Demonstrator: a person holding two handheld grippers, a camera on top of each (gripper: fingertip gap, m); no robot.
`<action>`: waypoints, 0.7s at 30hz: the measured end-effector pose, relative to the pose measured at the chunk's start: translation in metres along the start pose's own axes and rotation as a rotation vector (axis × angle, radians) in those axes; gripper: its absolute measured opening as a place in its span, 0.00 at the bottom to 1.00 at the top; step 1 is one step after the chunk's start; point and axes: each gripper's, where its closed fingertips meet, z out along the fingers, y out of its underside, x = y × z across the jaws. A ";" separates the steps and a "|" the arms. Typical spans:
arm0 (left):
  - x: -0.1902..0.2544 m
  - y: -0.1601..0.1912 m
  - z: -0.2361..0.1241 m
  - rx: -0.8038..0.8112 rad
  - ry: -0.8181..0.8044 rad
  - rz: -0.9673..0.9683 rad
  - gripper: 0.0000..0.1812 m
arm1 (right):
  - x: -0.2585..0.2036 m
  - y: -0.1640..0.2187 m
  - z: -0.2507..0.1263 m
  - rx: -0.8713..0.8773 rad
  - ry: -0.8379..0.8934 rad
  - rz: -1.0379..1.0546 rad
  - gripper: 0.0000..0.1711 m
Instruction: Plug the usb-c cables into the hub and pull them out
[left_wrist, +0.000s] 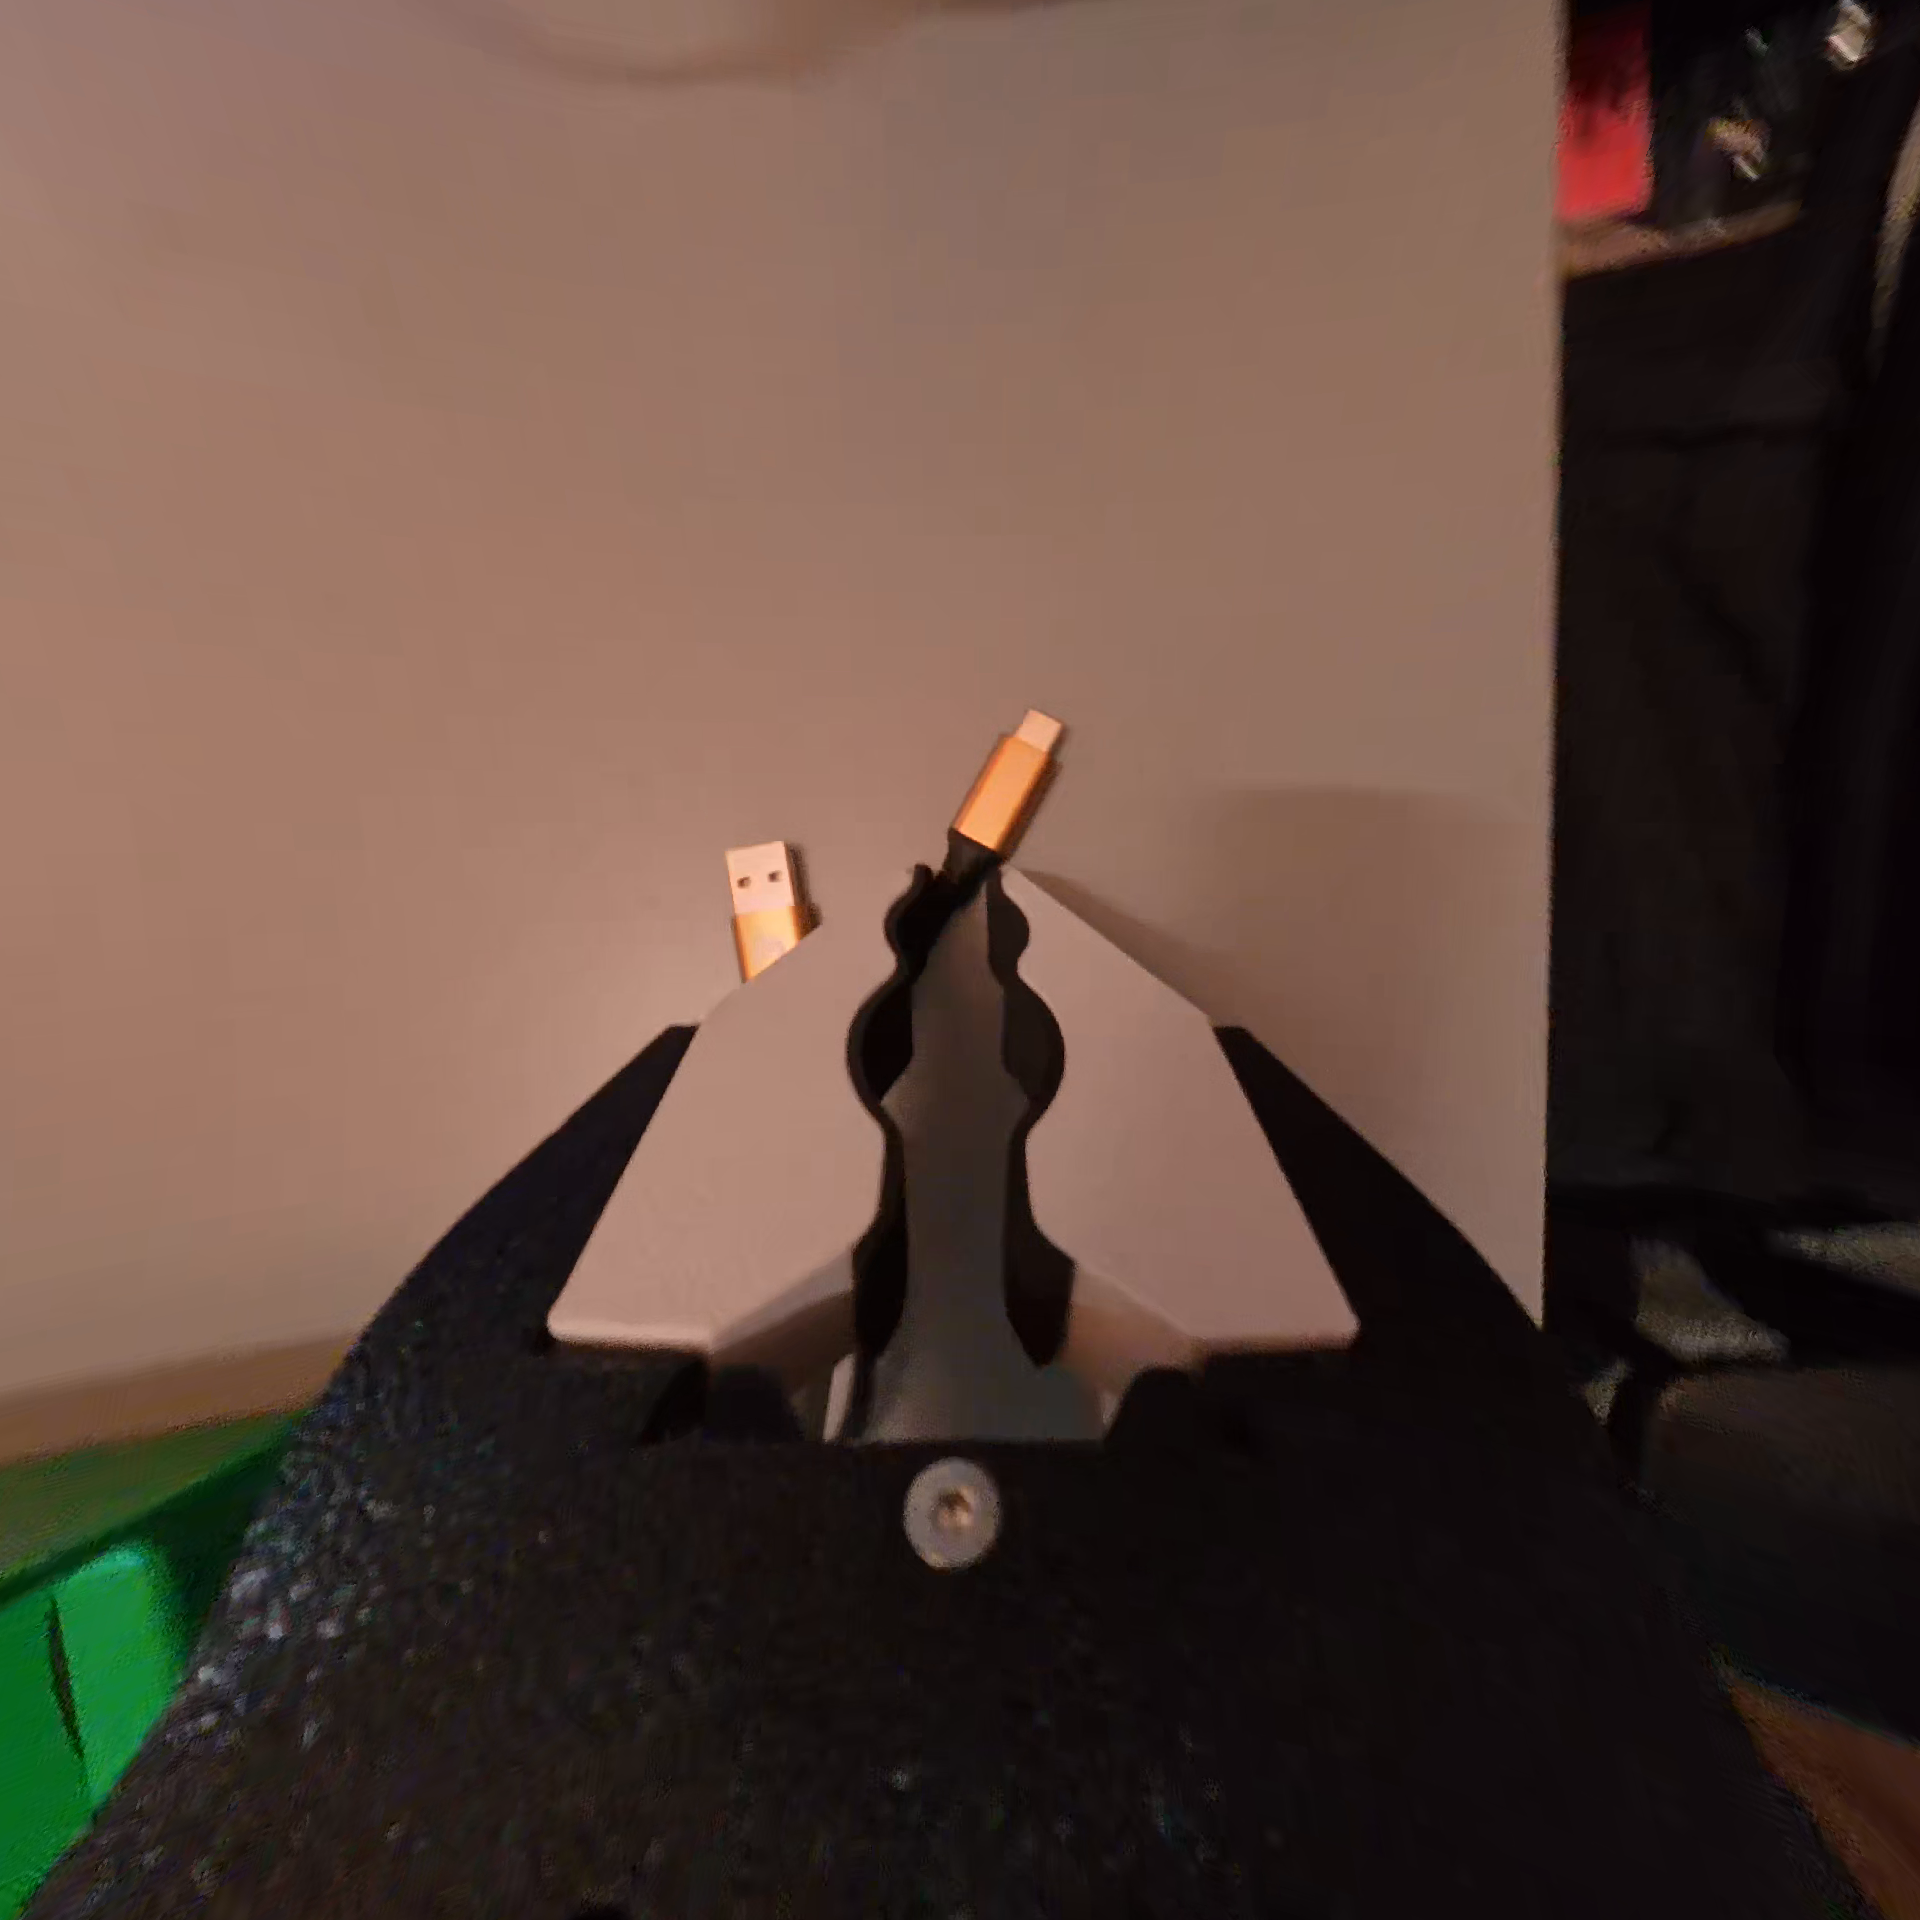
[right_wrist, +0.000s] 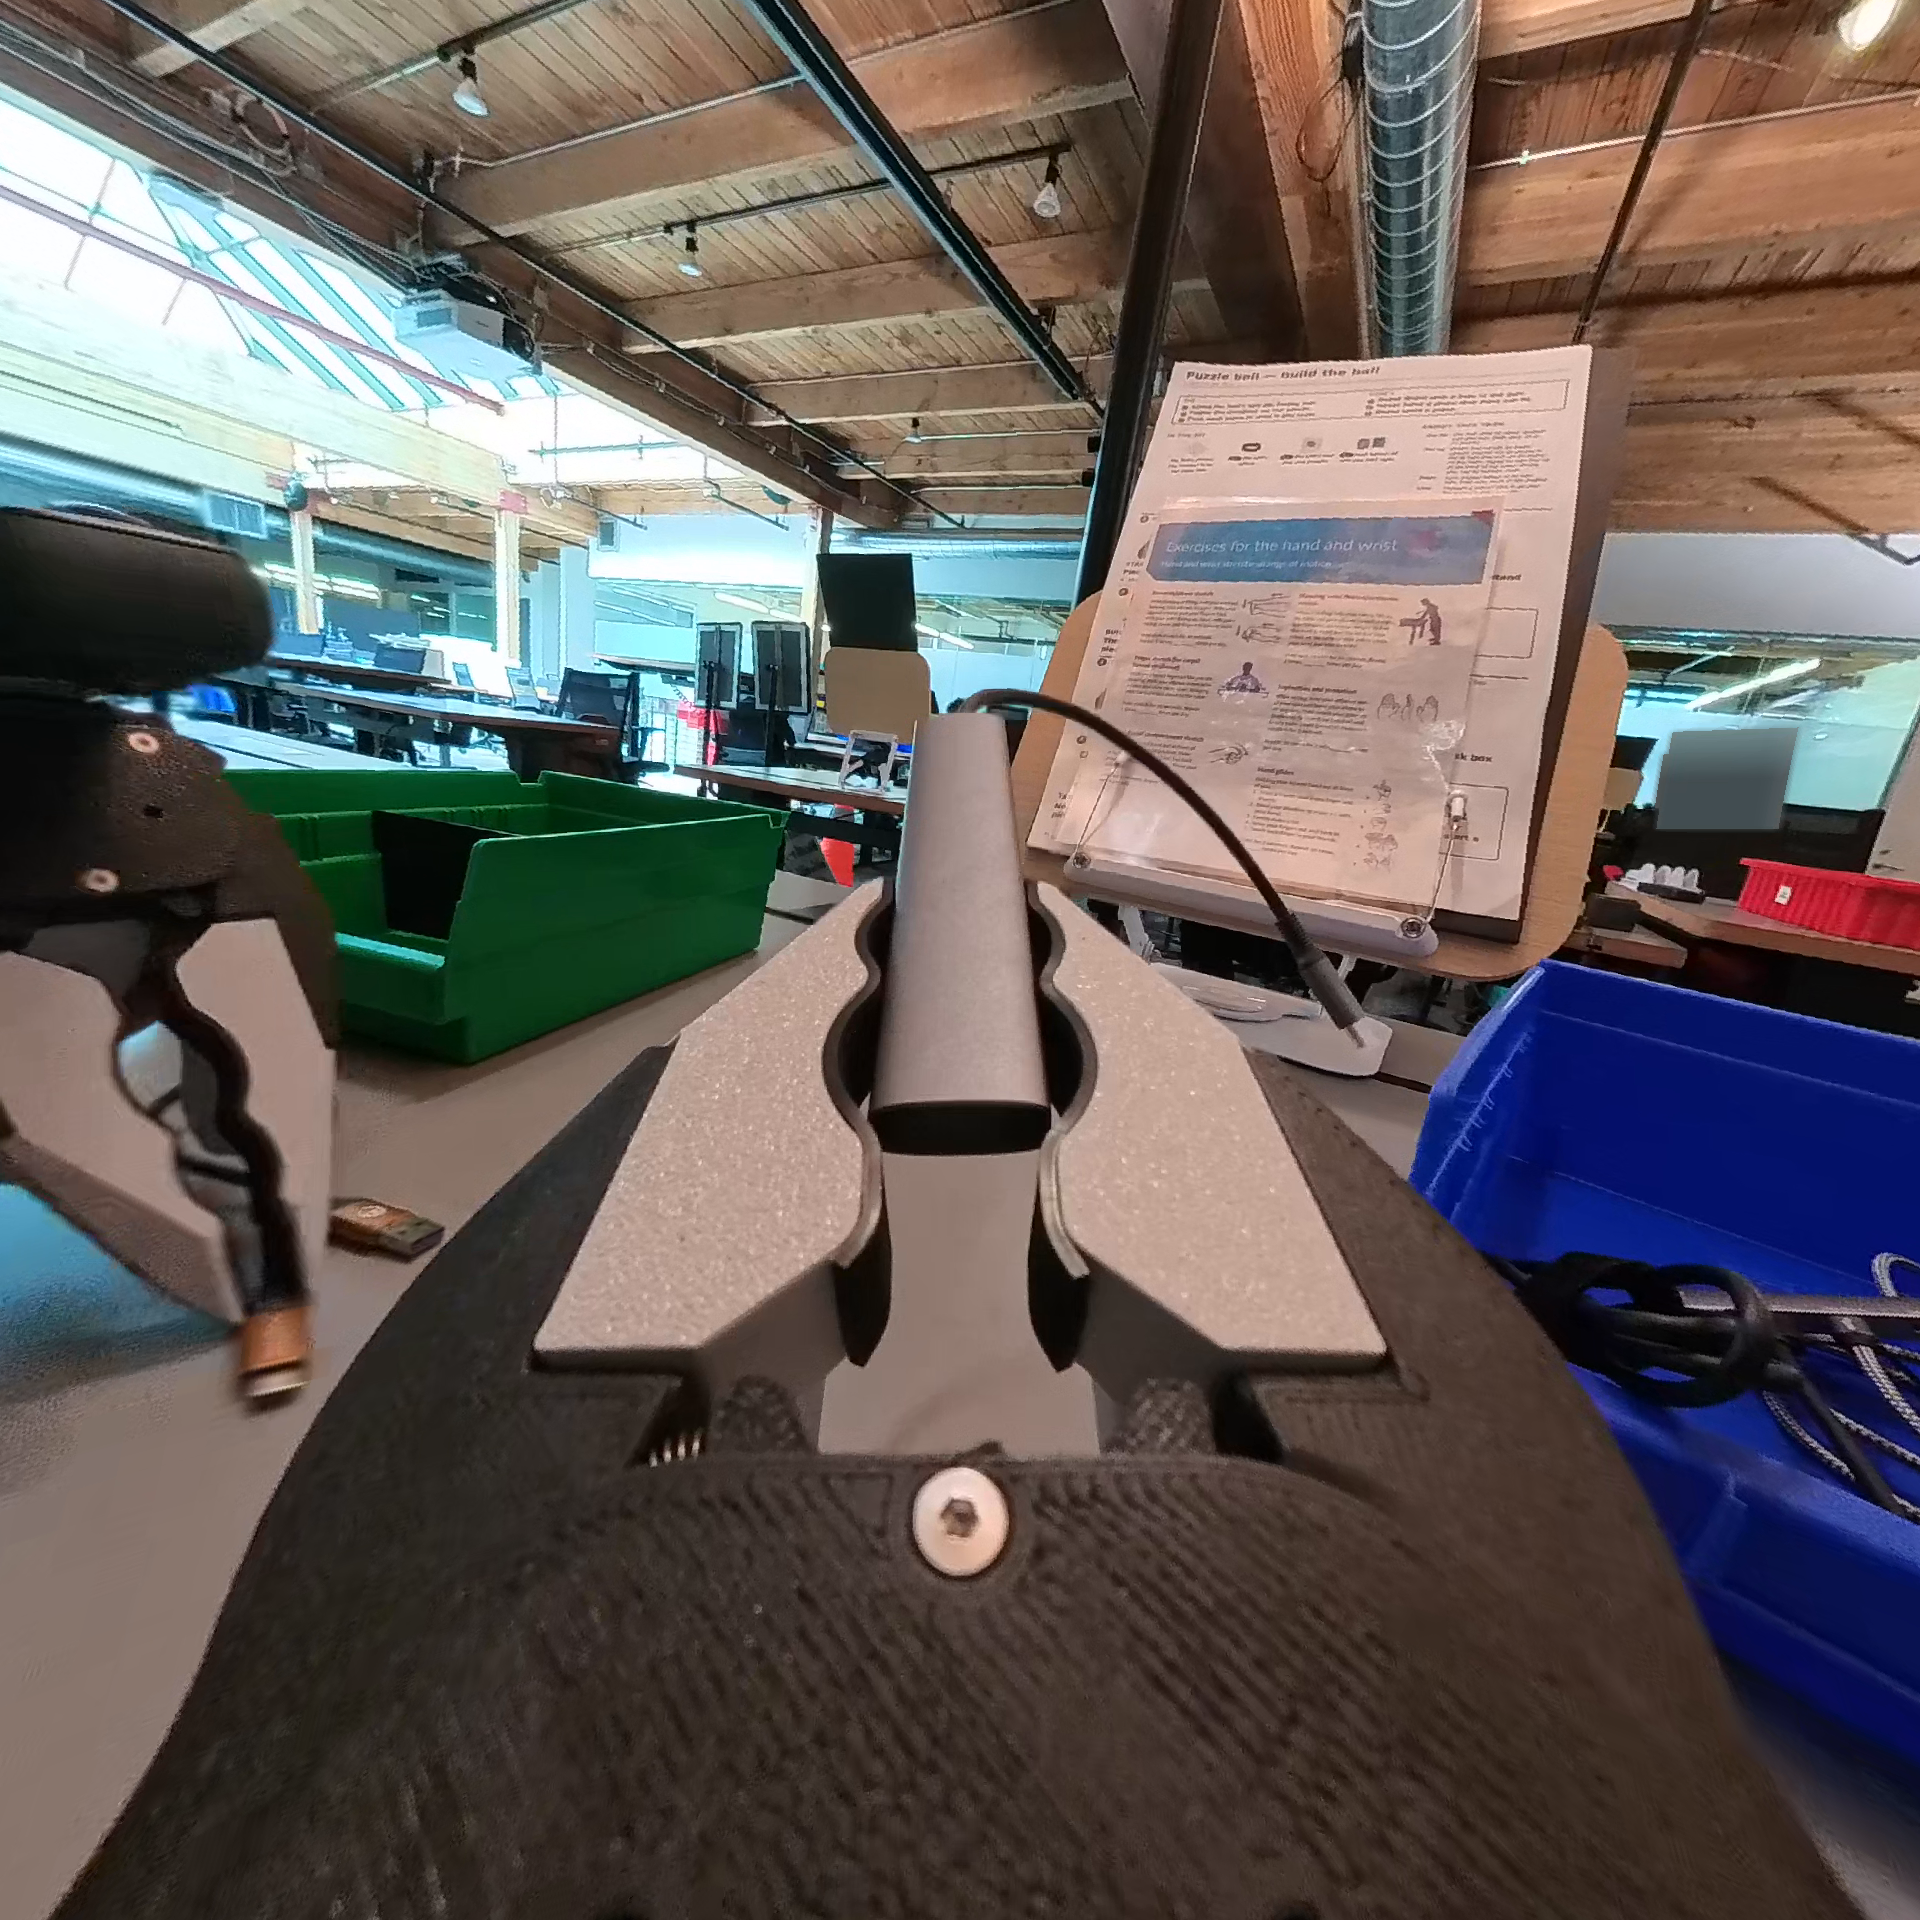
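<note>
In the left wrist view my left gripper (left_wrist: 956, 883) is shut on a black cable just behind its gold USB-C plug (left_wrist: 1008, 790), which sticks out past the fingertips, above the pale table (left_wrist: 623, 416). The cable's gold USB-A plug (left_wrist: 767, 914) lies on the table to the left. In the right wrist view my right gripper (right_wrist: 961, 899) is shut on a grey bar-shaped hub (right_wrist: 961, 935), held lengthwise between the fingers. The hub's own black lead (right_wrist: 1195, 810) arcs off to the right. The left gripper (right_wrist: 260, 1320) shows at the left, pointing down with the gold plug (right_wrist: 272, 1351) at its tip.
A green bin (right_wrist: 540, 894) stands on the table behind the left gripper; it also shows in the left wrist view (left_wrist: 83, 1610). A blue bin (right_wrist: 1714, 1143) with coiled cables (right_wrist: 1683, 1340) is close on the right. A document stand with papers (right_wrist: 1320, 675) stands behind the hub. Across from one pair of fingers to the other is roughly 20 centimeters.
</note>
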 end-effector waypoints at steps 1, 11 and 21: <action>-0.007 -0.004 0.003 0.003 -0.060 -0.073 0.03 | 0.000 -0.001 0.000 0.006 0.002 -0.002 0.13; -0.020 -0.037 0.014 0.155 -0.204 -0.329 0.13 | 0.000 0.000 -0.001 0.001 0.001 -0.001 0.13; -0.024 -0.034 0.023 0.223 -0.137 -0.213 0.10 | -0.002 0.001 0.000 -0.006 -0.007 0.002 0.13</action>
